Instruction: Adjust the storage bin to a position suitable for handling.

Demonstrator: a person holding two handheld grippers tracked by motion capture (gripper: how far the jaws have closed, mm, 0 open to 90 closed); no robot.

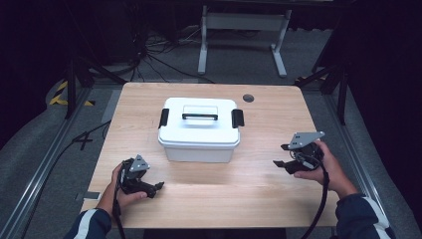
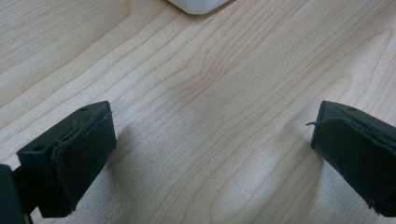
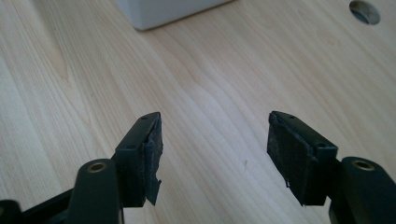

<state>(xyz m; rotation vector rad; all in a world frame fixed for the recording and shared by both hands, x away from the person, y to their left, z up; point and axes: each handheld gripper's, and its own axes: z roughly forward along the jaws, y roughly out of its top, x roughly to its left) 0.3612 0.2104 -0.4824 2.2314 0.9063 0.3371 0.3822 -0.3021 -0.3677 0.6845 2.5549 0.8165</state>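
A white plastic box point(image 1: 200, 130) with a lid, a black carrying handle point(image 1: 199, 117) and a black latch on each end stands on the middle of the wooden table point(image 1: 259, 184). My left gripper point(image 1: 158, 186) rests low on the table, near the front left of the box, jaws wide open over bare wood point(image 2: 210, 126). A corner of the box point(image 2: 198, 5) shows at the top of that view. My right gripper point(image 1: 279, 163) is held to the right of the box, open, with nothing between its jaws point(image 3: 215, 135). The box corner point(image 3: 163, 11) lies ahead of it.
A round cable hole point(image 1: 248, 98) sits in the table near the far right edge, also visible as a hole point(image 3: 364, 11) in the right gripper view. Behind the table stand a white desk frame point(image 1: 242, 35) and floor cables point(image 1: 154, 55).
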